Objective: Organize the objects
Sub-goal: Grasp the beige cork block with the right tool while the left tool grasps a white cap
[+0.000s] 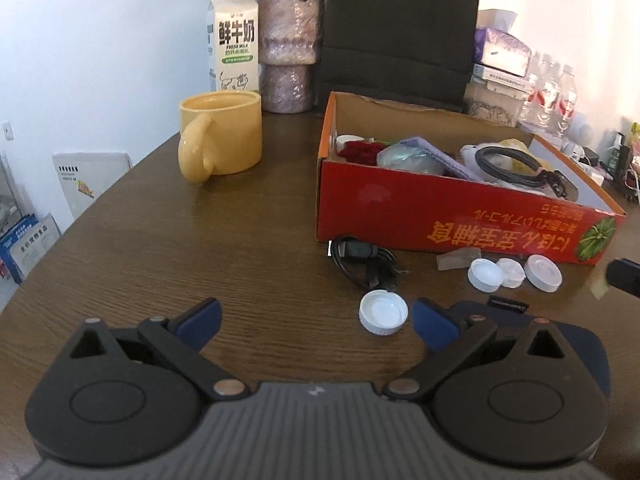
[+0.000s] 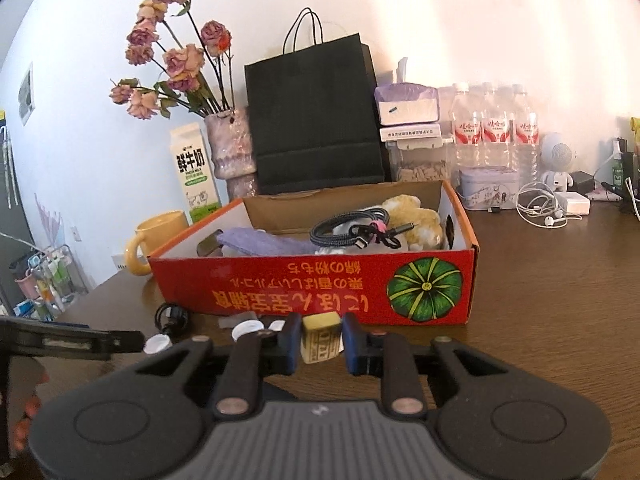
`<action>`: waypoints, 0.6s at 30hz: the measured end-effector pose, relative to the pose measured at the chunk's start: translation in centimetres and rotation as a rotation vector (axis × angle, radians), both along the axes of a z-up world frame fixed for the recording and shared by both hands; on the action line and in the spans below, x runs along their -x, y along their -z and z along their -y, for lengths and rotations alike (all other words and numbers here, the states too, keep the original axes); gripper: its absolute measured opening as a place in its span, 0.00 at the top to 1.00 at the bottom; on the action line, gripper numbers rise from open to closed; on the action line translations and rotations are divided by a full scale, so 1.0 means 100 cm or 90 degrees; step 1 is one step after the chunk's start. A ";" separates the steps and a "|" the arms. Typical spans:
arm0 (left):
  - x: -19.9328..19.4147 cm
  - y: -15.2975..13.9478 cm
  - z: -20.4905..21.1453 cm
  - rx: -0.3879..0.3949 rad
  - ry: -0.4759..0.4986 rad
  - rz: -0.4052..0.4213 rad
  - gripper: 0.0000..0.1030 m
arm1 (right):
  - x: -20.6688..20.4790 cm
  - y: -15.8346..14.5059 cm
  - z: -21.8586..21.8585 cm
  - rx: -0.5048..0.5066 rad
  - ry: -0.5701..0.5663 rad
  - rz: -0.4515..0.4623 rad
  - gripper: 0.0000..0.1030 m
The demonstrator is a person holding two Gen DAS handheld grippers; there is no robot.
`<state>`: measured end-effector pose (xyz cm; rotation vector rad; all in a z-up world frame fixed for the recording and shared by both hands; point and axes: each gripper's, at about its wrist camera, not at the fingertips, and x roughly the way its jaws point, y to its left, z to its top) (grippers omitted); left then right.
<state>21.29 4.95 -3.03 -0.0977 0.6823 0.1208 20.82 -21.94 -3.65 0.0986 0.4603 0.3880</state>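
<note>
Two grippers over brown table (image 1: 240,220), left gripper (image 1: 316,320) spread wide near white cap (image 1: 383,314), right gripper (image 2: 322,340) clamped on yellowish block (image 2: 321,338) before red box (image 2: 312,280)

both grippers looked alike: the left gripper (image 1: 316,320) and right gripper (image 2: 321,342) had ribbed grey bodies, black round-hubbed linkage arms, coppery rivets and blue finger pads (image 1: 202,320).

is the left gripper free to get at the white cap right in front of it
Probably yes: the left gripper is open and empty, and the white cap lies open side up on bare table, just right of its gap, nothing between.
</note>
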 end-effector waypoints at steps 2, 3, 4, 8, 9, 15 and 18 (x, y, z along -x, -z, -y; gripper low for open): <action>-0.004 0.003 0.002 0.002 -0.002 -0.004 0.00 | 0.002 0.000 -0.001 0.001 -0.003 0.002 0.80; -0.006 0.004 0.003 0.001 -0.001 -0.006 0.00 | 0.002 0.000 -0.001 0.002 -0.004 0.002 0.80; -0.007 0.005 0.004 0.001 0.002 -0.007 0.00 | 0.002 0.001 -0.002 0.002 -0.006 0.001 0.80; -0.012 0.008 0.011 -0.007 0.010 -0.010 0.02 | 0.003 0.001 -0.003 0.003 -0.011 0.000 0.80; -0.013 0.009 0.012 -0.008 0.013 -0.012 0.03 | 0.003 0.001 -0.004 0.003 -0.012 0.000 0.80; -0.016 0.013 0.019 -0.020 0.019 -0.014 0.11 | 0.005 0.002 -0.005 0.005 -0.015 -0.002 0.80; -0.015 0.013 0.020 -0.024 0.023 -0.011 0.17 | 0.005 0.002 -0.006 0.005 -0.015 -0.003 0.80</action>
